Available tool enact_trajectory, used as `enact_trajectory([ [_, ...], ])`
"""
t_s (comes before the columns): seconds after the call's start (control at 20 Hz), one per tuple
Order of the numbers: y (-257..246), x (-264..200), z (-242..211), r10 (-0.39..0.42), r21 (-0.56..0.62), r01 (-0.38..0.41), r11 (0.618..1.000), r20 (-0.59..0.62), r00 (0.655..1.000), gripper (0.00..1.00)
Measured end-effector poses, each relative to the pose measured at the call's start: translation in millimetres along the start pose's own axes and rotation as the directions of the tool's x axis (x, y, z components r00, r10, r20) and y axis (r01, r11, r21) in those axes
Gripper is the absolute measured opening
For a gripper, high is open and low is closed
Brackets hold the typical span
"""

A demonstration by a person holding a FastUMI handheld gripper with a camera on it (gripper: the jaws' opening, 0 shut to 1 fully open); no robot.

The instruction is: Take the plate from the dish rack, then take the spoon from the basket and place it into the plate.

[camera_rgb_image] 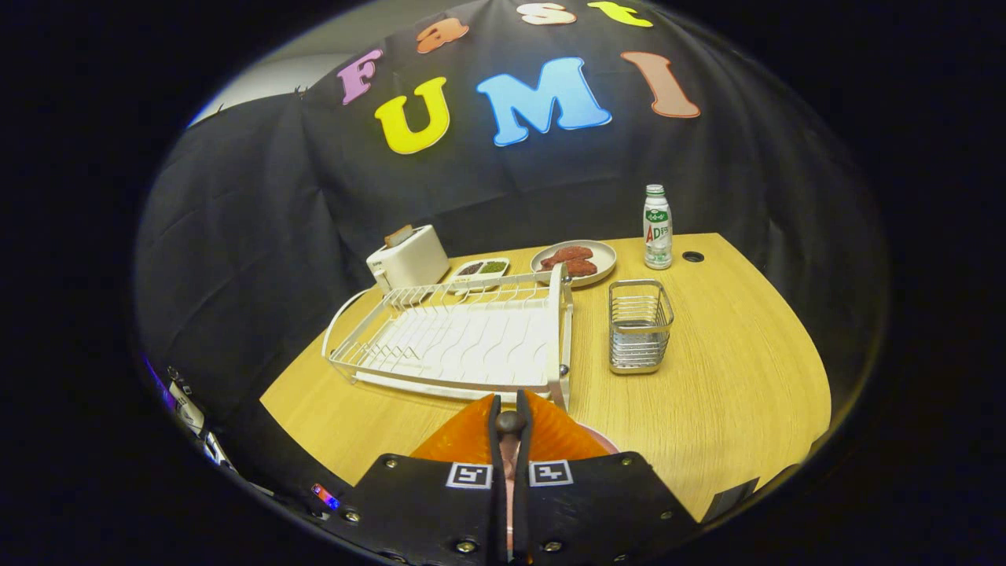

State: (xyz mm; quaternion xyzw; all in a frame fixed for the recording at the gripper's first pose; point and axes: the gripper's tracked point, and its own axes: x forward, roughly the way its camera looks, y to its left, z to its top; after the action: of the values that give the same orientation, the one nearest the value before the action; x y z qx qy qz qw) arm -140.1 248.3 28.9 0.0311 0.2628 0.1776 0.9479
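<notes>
My gripper (509, 405) is shut on the spoon (509, 423). Only the spoon's dark rounded end and a pink stretch below it show in the narrow slit between the fingers. Just under and to the right of the fingers a pink curved rim of the plate (600, 437) peeks out on the table; the fingers hide most of it. Beyond the fingers stands the white wire dish rack (464, 338) with nothing in its slots. To its right is the metal wire basket (639, 326), which holds nothing I can see.
Behind the rack are a white toaster (407, 258), a small two-part dish (481, 270) and a plate of brown food (574, 260). A small bottle (657, 228) stands behind the basket, near a round hole (692, 256) in the wooden table (739, 377).
</notes>
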Motion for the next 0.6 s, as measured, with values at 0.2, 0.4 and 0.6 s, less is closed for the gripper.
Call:
enact_trajectory([
  [0.2, 7.0, 1.9, 4.9, -0.001, -0.029, 0.001, 1.0, -0.003, 1.0, 0.05],
  [0.4, 4.5, 3.2, 17.3, -0.018, -0.025, 0.018, 1.0, 0.005, 1.0, 0.14],
  [0.6, -2.4, -2.5, 32.3, -0.041, -0.041, 0.042, 0.998, 0.028, 0.999, 0.14],
])
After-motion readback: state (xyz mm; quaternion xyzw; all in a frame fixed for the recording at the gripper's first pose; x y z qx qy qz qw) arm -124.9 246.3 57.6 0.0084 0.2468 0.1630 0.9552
